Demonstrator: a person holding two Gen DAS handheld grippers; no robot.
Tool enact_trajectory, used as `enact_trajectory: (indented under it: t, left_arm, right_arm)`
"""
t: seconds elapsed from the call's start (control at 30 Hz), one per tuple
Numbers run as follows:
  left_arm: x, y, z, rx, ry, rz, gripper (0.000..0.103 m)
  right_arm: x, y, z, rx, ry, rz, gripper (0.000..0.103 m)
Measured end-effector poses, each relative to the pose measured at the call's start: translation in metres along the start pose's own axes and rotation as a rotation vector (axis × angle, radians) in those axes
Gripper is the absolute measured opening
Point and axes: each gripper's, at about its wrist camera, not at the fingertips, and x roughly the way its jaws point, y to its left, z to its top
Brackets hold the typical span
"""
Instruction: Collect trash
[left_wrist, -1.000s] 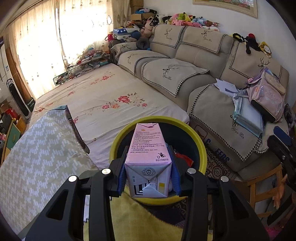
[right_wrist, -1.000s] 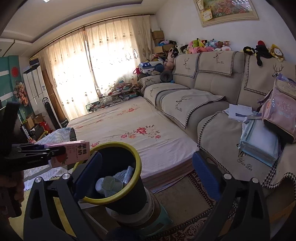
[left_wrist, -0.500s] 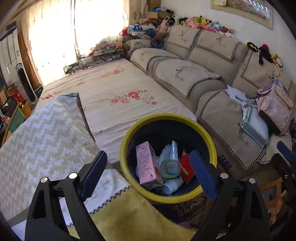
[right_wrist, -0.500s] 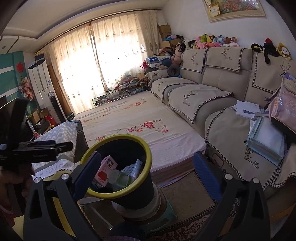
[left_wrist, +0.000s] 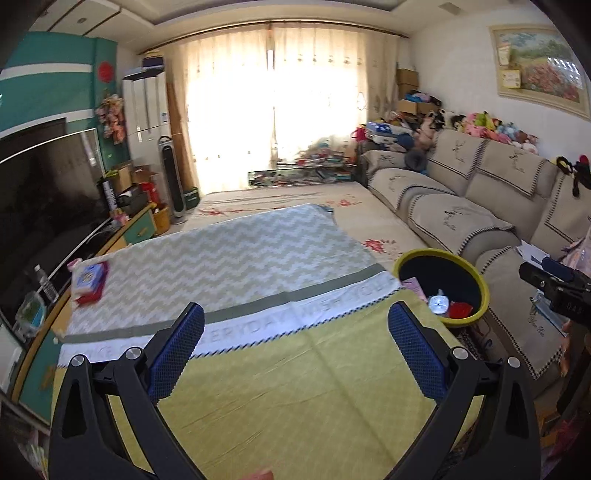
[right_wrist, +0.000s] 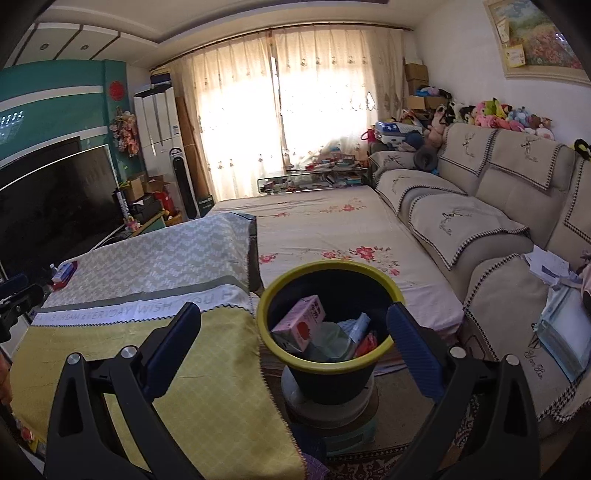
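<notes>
Left hand-held gripper (left_wrist: 293, 345) spread apart and empty, lower centre, aimed across the bench (left_wrist: 303, 398) toward the packet (left_wrist: 88, 282) at left. Right hand-held gripper (right_wrist: 293, 341) likewise apart, framing the bin (right_wrist: 327, 317) holding the pink carton (right_wrist: 301, 323).

Surface (left_wrist: 295, 398): draped with a yellow and grey-zigzag cloth (left_wrist: 236, 258).
On it: a red-and-blue packet (left_wrist: 88, 282) near the far left corner.
Edge: cloth hangs beside the bin (right_wrist: 325, 376).
</notes>
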Motion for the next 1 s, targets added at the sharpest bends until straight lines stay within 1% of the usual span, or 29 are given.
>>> enact_trajectory:
  t: [0.13,0.23,0.33,0.47,0.67,0.73,1.0]
  left_arm:
    - [-0.042,0.050,-0.022,-0.124,-0.029,0.112,0.098]
    - [-0.066,0.080,-0.034,-0.197,-0.035,0.144,0.098]
    - [-0.084,0.096,-0.045,-0.238,-0.059,0.172,0.098]
    - [-0.095,0.101,-0.050,-0.235,-0.061,0.189,0.098]
    - [-0.099,0.088,-0.053,-0.220,-0.063,0.187,0.098]
    - [-0.101,0.088,-0.055,-0.224,-0.059,0.179,0.098]
    - [-0.108,0.090,-0.057,-0.229,-0.065,0.183,0.098]
  right_arm:
    - [-0.009,0.026,0.002,-0.051,-0.007,0.039,0.096]
    - [-0.016,0.040,0.001,-0.078,-0.007,0.052,0.096]
    - [-0.023,0.049,-0.001,-0.103,-0.006,0.062,0.096]
    - [-0.035,0.059,-0.003,-0.123,-0.012,0.070,0.096]
    - [-0.045,0.066,-0.002,-0.132,-0.019,0.085,0.096]
    - [-0.047,0.067,-0.001,-0.131,-0.020,0.096,0.096]
    - [-0.044,0.066,-0.002,-0.120,-0.006,0.105,0.096]
